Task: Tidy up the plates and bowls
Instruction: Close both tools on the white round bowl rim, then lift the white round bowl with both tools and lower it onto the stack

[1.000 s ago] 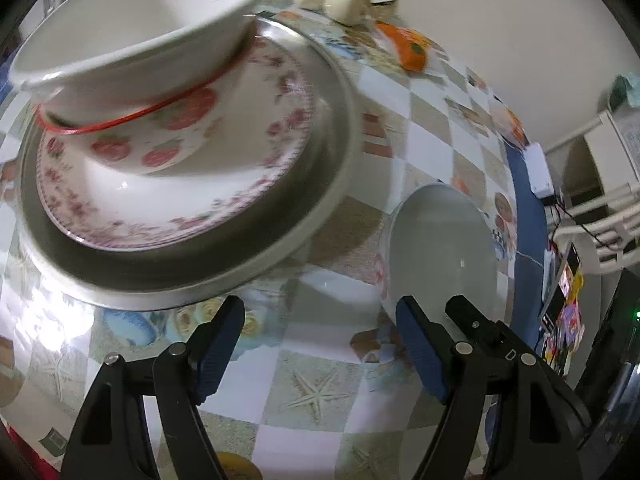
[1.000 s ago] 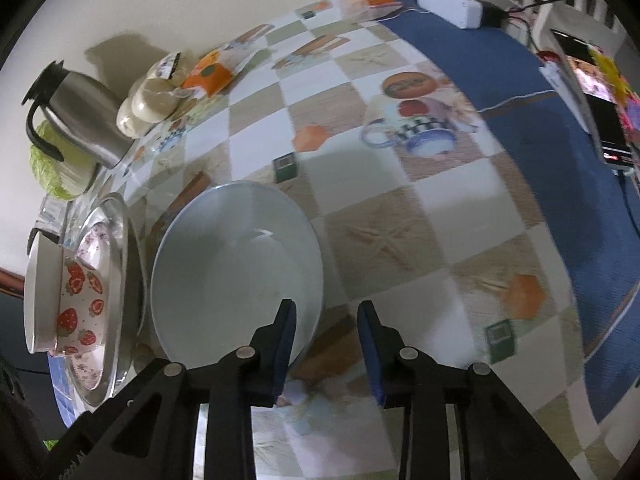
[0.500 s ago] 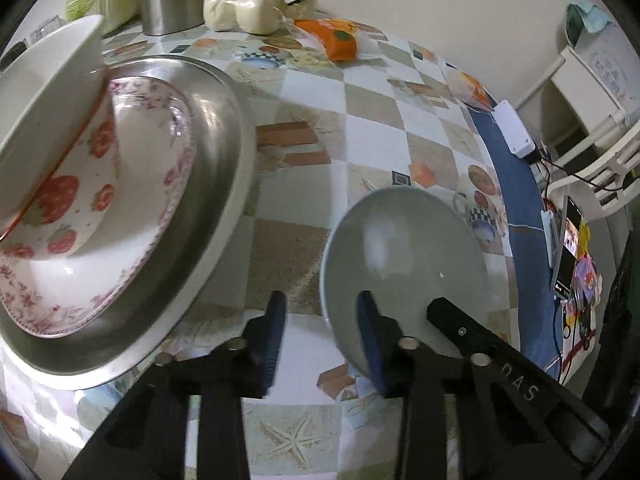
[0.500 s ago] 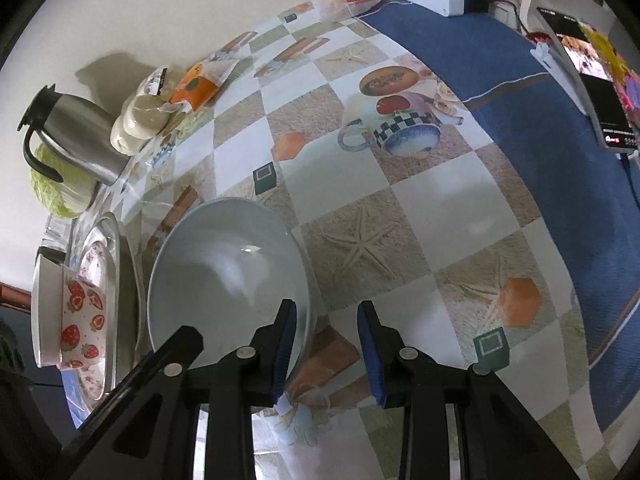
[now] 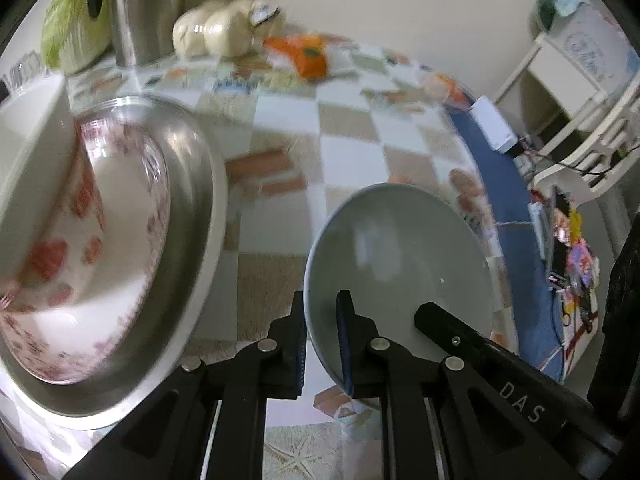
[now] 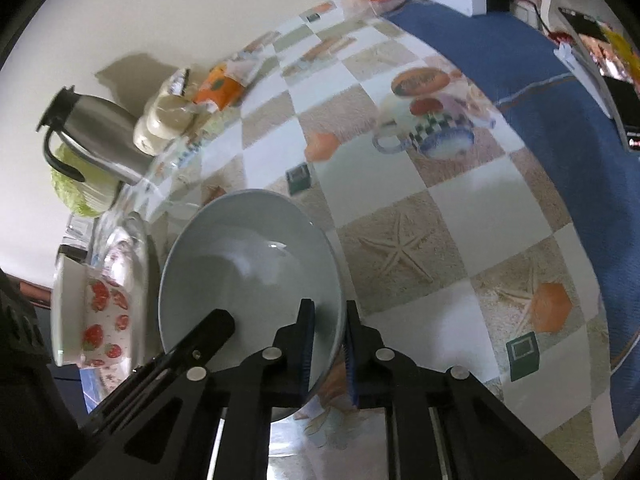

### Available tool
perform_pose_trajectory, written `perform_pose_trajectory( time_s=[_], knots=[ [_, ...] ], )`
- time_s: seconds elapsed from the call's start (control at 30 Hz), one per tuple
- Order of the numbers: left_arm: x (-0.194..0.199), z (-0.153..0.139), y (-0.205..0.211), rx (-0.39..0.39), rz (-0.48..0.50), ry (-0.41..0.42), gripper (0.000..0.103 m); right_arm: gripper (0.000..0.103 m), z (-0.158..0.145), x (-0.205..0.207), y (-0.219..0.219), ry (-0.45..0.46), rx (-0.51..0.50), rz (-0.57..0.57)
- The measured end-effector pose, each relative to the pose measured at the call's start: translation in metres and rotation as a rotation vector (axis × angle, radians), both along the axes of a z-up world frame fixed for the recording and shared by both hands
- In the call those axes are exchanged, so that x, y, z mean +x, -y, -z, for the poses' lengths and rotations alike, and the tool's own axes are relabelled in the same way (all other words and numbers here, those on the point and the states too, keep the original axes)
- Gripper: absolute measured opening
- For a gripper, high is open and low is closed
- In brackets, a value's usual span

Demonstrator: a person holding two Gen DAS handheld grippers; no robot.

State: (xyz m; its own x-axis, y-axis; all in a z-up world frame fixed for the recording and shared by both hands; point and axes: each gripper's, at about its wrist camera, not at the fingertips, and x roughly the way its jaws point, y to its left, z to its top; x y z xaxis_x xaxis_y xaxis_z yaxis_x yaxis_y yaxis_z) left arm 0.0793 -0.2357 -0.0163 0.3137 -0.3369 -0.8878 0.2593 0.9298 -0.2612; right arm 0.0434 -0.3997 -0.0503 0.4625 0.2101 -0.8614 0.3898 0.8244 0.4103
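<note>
Your left gripper (image 5: 322, 334) and right gripper (image 6: 328, 346): jaws just closed, clamped on opposite rims of the grey bowl (image 5: 400, 264), lower centre on the desk (image 6: 460, 216) | done: strawberry bowl (image 6: 100, 320) stacked on plates (image 5: 188, 184), left | left: add grey bowl.

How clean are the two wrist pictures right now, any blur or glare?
Left wrist view: the stacked dishes and far tablecloth are motion-smeared, and glare whitens the metal tray rim; the grey bowl stays sharp. Right wrist view: sharper, with a small highlight in the bowl and strong fisheye bending.
</note>
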Motion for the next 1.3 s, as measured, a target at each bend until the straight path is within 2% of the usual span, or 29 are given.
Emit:
perform_pose_trajectory(
  time_s=[0.23,0.43,0.63,0.87,1.1,1.3],
  knots=[
    [0.0,-0.062,-0.029,-0.045,-0.007,0.07,0.015,0.018,-0.065,-0.004,-0.022,0.107,-0.034,-0.02],
    [0.008,-0.089,-0.08,-0.084,-0.082,0.087,0.015,0.019,-0.099,0.005,-0.068,0.156,-0.029,-0.078],
    [0.013,-0.099,-0.136,-0.081,-0.174,0.116,0.015,0.019,-0.109,0.019,-0.124,0.175,-0.021,-0.161],
    [0.02,-0.098,-0.185,-0.096,-0.233,0.117,0.015,0.02,-0.114,0.033,-0.173,0.185,-0.026,-0.218],
    [0.029,-0.092,-0.209,-0.117,-0.262,0.096,0.015,0.02,-0.106,0.045,-0.202,0.164,-0.03,-0.246],
    [0.036,-0.078,-0.214,-0.144,-0.265,0.055,0.015,0.02,-0.098,0.054,-0.21,0.133,-0.083,-0.242]
  ],
)
